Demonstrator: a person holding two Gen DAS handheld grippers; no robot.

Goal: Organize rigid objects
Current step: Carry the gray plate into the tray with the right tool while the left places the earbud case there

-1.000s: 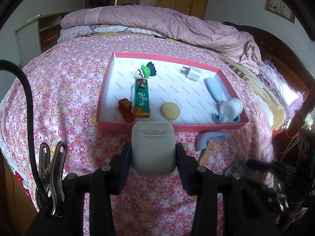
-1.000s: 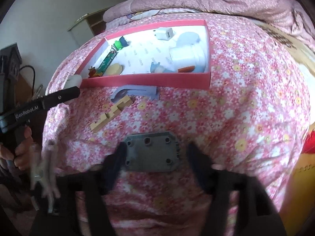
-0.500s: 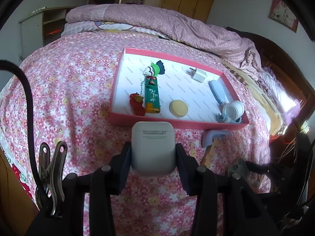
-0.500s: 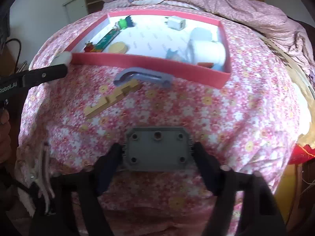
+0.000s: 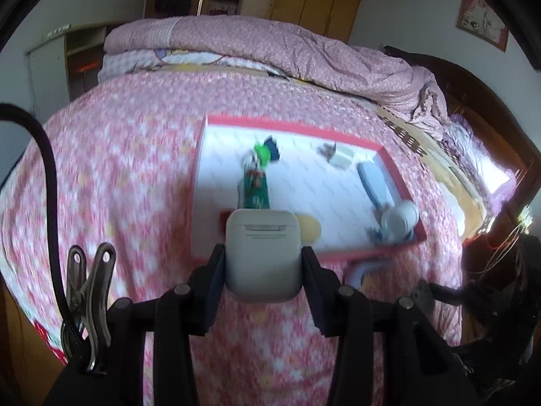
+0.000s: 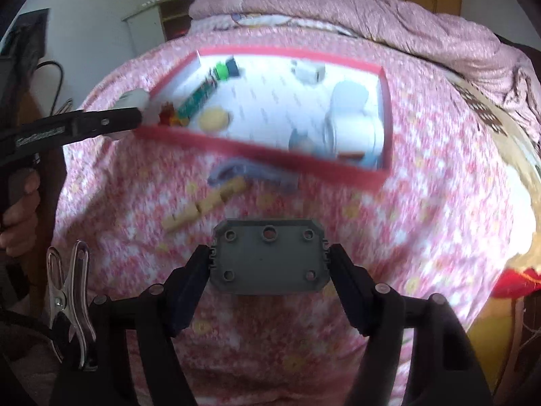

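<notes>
The left gripper [image 5: 263, 264] has its jaws closed on a white earbud case [image 5: 263, 253] and holds it above the near left part of the red tray [image 6: 257, 154], which lies on the flowered bedspread [image 6: 439, 203]. In the tray, from left to right, there are already a green keychain toy [image 5: 257, 182], a round yellow piece [image 6: 213, 118], a white plug [image 5: 342, 156] at the far side and a white cup [image 5: 399, 218]. On the bedspread, just near the tray, a wooden block strip [image 6: 203, 207] and a blue-grey clip [image 6: 250, 172] are not yet put away. The right gripper [image 6: 268, 262] grips a grey plate with holes [image 6: 268, 257], well apart from the tray. I judge the task is more than half done: two pieces are in the grippers, two remain.
</notes>
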